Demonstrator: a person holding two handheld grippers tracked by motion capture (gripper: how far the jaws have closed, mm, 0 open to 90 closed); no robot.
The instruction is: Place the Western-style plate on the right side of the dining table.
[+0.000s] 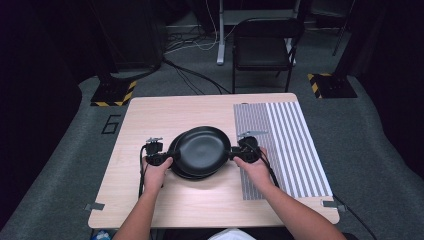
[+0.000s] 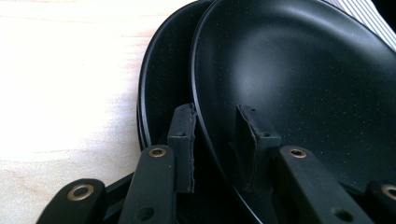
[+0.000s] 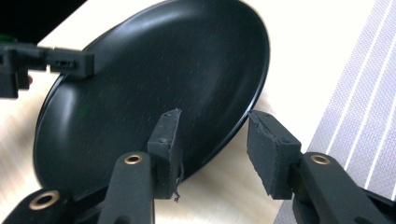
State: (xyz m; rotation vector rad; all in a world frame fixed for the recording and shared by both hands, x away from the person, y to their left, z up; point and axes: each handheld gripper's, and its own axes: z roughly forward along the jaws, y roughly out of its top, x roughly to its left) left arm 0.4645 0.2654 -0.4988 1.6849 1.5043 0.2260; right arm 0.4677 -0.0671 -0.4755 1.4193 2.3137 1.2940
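Black pads of my left claw [image 2: 215, 140] stand nearest, one on each side of the top plate's [image 2: 299, 79] rim, narrowly parted and not clearly pinching it; beneath that plate a second plate [image 2: 161, 93] peeps out toward the bare wood. My right claw [image 3: 215, 149] straddles the opposite edge of the same top plate [image 3: 154, 88]; its inner pad lies against the dish, its outer pad hangs clear with a gap, so I'd call it loosely open, gripping nothing. From the high view the stack [image 1: 200, 152] sits mid-tabletop [image 1: 165, 110], just beside the striped mat [image 1: 285, 145], with my left claw [image 1: 164, 159] and right claw [image 1: 235, 154] at either side. I judge the plate stiff, smooth and slick, probably ceramic or melamine, so fairly weighty and liable to chip; the glossy bowl offers no purchase. Best hold is the thin raised rim, pinched squarely at two opposite points, lifted level so it cannot slide free or scrape the plate below.
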